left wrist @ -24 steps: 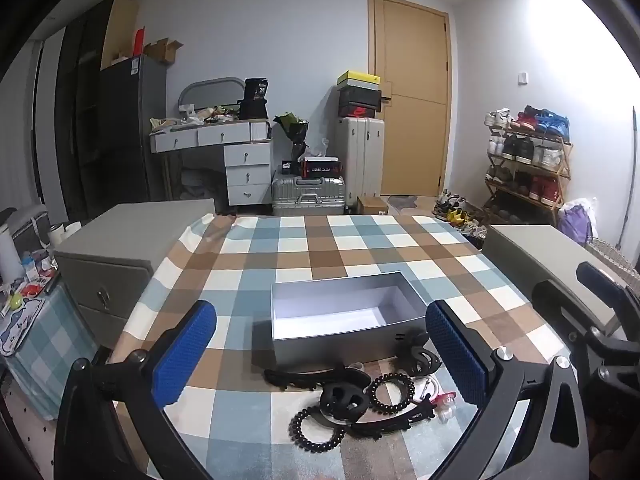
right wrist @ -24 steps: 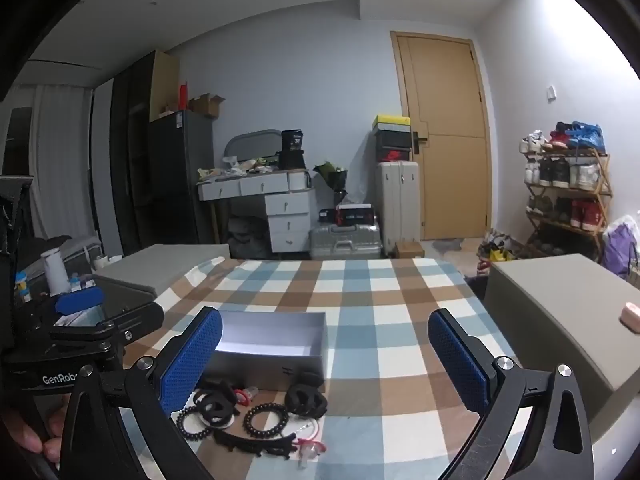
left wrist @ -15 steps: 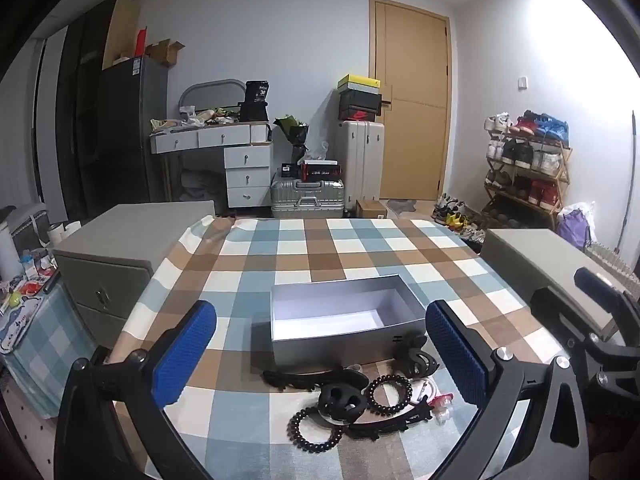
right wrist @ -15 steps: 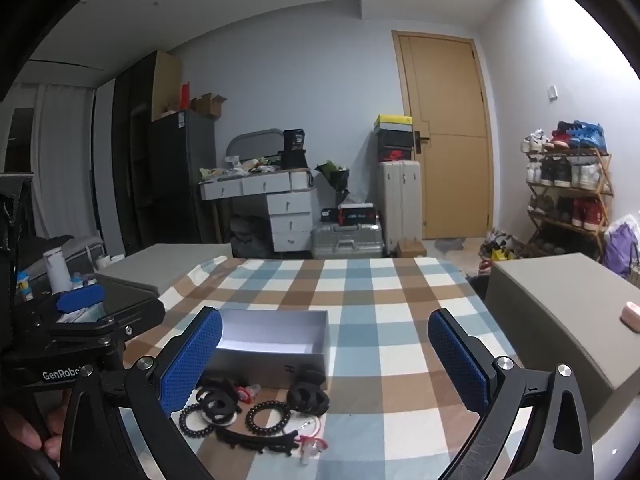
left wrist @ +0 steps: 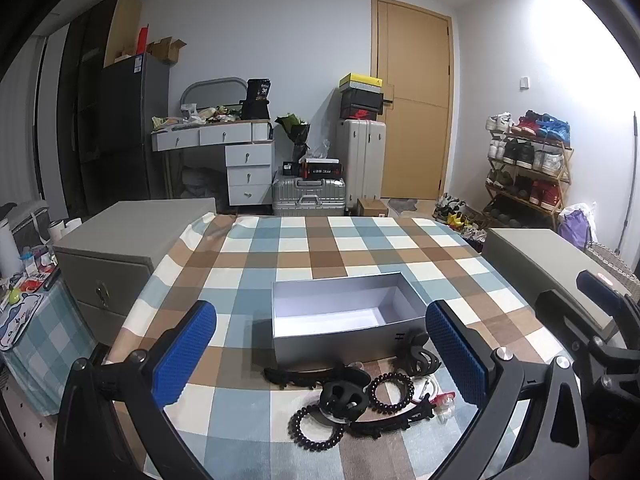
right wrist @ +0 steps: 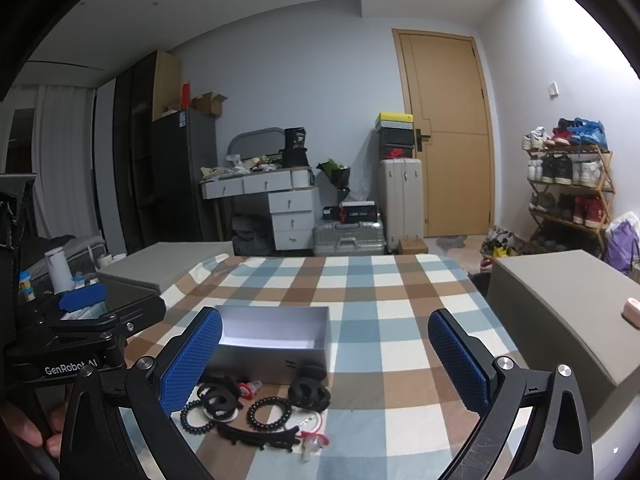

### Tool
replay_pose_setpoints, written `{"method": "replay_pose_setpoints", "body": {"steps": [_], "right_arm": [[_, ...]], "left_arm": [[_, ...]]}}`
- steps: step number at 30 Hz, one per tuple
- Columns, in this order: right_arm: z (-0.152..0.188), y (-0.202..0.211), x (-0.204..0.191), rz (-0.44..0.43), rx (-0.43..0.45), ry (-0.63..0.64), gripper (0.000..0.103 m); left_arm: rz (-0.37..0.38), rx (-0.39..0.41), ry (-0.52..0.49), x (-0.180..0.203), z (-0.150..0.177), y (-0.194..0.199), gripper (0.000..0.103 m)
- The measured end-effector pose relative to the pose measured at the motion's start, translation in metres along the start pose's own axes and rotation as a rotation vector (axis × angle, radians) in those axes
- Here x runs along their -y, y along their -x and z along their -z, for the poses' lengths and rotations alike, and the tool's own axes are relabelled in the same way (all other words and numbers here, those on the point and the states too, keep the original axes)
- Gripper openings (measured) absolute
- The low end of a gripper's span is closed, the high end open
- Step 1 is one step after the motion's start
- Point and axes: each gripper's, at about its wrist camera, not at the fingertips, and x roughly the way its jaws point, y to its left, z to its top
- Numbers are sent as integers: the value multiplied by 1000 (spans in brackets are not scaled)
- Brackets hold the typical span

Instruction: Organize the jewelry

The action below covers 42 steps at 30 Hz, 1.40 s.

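Observation:
An open grey box [left wrist: 344, 330] with a white inside sits on the checked tablecloth [left wrist: 312, 248]; it also shows in the right wrist view [right wrist: 276, 346]. In front of it lies a pile of black hair things: claw clips [left wrist: 344, 396] [right wrist: 309, 392], spiral hair ties [left wrist: 316, 430] [right wrist: 269, 413], long toothed clips [left wrist: 308, 374] [right wrist: 260, 438] and a small red and clear clip [left wrist: 442, 400] [right wrist: 310, 440]. My left gripper [left wrist: 320, 354] is open and empty above the pile. My right gripper [right wrist: 326, 360] is open and empty, to the right of the pile.
Grey cabinets stand left [left wrist: 120, 240] and right [left wrist: 548, 256] of the table. The right one carries a small pink object [right wrist: 632, 310]. A desk, suitcases, a door and a shoe rack stand far behind. A low cloth-covered stand with bottles [left wrist: 24, 292] is at the left.
Both views have lifted and pulled back slightly, so the box and pile sit a little higher in the frame. Nothing on the table has moved. Both grippers stay open.

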Motion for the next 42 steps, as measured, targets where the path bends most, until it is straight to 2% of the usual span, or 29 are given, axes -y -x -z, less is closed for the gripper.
{"method": "replay_pose_setpoints", "body": {"steps": [42], "right_arm": [[-4, 9, 2, 2, 30, 6, 103]], "left_arm": [[3, -20, 6, -1, 6, -1, 102]]}}
